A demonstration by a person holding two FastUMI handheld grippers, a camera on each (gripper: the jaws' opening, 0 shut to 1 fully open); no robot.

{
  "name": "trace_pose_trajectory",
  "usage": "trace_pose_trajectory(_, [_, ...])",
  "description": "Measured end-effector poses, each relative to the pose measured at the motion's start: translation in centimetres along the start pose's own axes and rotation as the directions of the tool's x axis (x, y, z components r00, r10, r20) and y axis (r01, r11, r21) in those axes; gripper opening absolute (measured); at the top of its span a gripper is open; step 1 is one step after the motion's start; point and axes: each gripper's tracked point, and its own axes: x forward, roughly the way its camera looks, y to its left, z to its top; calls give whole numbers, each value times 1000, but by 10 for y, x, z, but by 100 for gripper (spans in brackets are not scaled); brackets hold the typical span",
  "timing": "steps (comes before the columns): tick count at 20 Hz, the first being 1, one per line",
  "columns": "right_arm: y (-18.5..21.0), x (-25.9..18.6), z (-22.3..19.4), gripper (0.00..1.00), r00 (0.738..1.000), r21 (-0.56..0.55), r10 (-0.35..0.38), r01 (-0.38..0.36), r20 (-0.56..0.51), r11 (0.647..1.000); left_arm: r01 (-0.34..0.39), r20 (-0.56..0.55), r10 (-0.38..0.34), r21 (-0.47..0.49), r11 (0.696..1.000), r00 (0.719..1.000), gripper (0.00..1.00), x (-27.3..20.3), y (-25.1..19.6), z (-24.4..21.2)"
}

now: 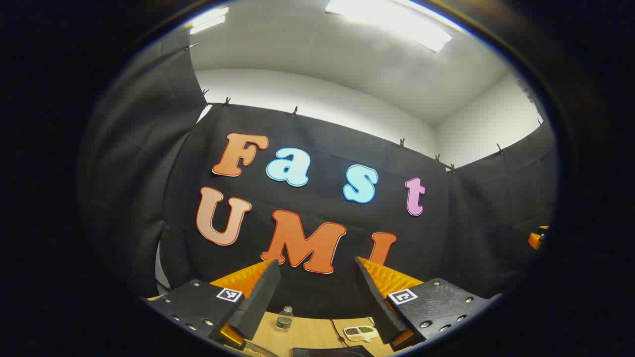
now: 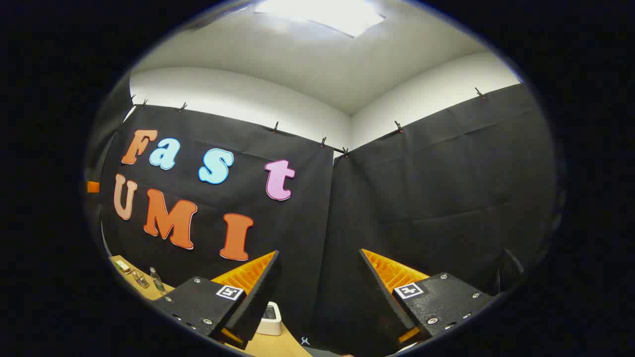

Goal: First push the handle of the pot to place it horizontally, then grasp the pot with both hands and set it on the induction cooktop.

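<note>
Black cloth walls (image 2: 436, 188) face both grippers' spread, empty fingers (image 1: 258, 297).

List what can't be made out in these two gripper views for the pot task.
- Left gripper view: dark flat object on the table, cut off by the bottom edge; can't tell what it is.
- Left gripper view: small dish beside the left gripper; contents too small.
- Right gripper view: white device half hidden behind the right gripper.
- Right gripper view: small items at left; too small.
</note>
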Motion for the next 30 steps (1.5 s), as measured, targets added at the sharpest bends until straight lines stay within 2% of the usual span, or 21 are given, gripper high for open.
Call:
trace_pose_trajectory(3, [-1, 5, -8, 95, 1000, 11, 25, -25, -11, 1000, -19, 3, 19, 15, 1000, 1000, 88, -7, -2, 3])
trace_pose_trajectory(5, [0, 10, -12, 95, 999, 16, 31, -31, -16, 999, -29, 9, 29, 39, 999, 1000, 90, -9, 2, 5])
trace_pose_trajectory(6, [1, 11, -12, 95, 1000, 15, 26, -26, -17, 1000, -33, 15, 32, 52, 998, 999, 93, -8, 5, 8])
trace_pose_trajectory(9, [4, 14, -11, 95, 1000, 9, -13, 13, -18, 1000, -15, 23, 14, 81, 997, 1000, 88, 2, 14, 12])
trace_pose_trajectory(11, [18, 12, -6, 95, 1000, 4, -18, 18, -4, 1000, -15, 39, 11, 96, 995, 999, 90, 9, 29, 17])
trace_pose_trajectory(14, [38, 12, 3, 95, 1000, 6, -27, 27, 7, 1000, -24, 46, 19, 105, 994, 999, 88, 19, 51, 16])
trace_pose_trajectory(15, [42, 12, 5, 95, 999, 7, -32, 32, 11, 999, -24, 48, 18, 115, 993, 999, 90, 23, 57, 17])
trace_pose_trajectory(17, [51, 14, 5, 95, 999, 5, -42, 42, 5, 999, -21, 37, 16, 143, 990, 999, 87, 30, 66, 15])
trace_pose_trajectory(22, [59, 14, 3, 95, 997, -30, -77, 77, -1, 997, 27, 30, -33, 185, 982, 999, 90, 41, 66, 10])
trace_pose_trajectory(23, [60, 13, 3, 95, 997, -34, -78, 77, -2, 996, 38, 28, -44, 180, 983, 999, 88, 43, 66, 9])
trace_pose_trajectory(24, [60, 13, 3, 95, 997, -41, -79, 79, -1, 996, 47, 20, -52, 175, 983, 998, 93, 45, 65, 6])
trace_pose_trajectory(25, [59, 14, 5, 95, 996, -45, -86, 86, 3, 995, 55, 12, -58, 169, 984, 998, 89, 47, 65, 3])
trace_pose_trajectory(30, [65, 14, -2, 95, 997, -25, -78, 78, -12, 997, 109, -96, -96, 135, 985, 991, 90, 47, 59, -29])
